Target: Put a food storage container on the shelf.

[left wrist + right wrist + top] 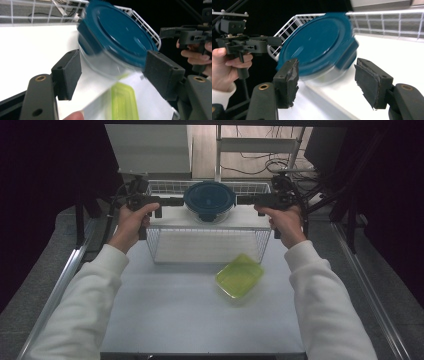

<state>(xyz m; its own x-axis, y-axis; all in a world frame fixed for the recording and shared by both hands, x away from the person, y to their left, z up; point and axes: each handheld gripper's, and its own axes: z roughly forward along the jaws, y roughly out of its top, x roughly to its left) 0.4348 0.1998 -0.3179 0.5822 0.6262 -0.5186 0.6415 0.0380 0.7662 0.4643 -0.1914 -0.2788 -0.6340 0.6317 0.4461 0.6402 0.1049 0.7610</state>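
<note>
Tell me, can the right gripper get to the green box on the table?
Probably yes. The green box lies in the open in front of the wire basket, nothing on it, and the right gripper, jaws open and empty, is nearby.

A white table (190, 320) stands under bright light, while the room on either side sinks into near darkness. Grey floor (45, 280) runs along both sides, edged by metal rails (62, 282). Beyond the table, a white cabinet (147, 147) and loose cables (260, 162) sit on pale wooden flooring (204, 150).
</note>
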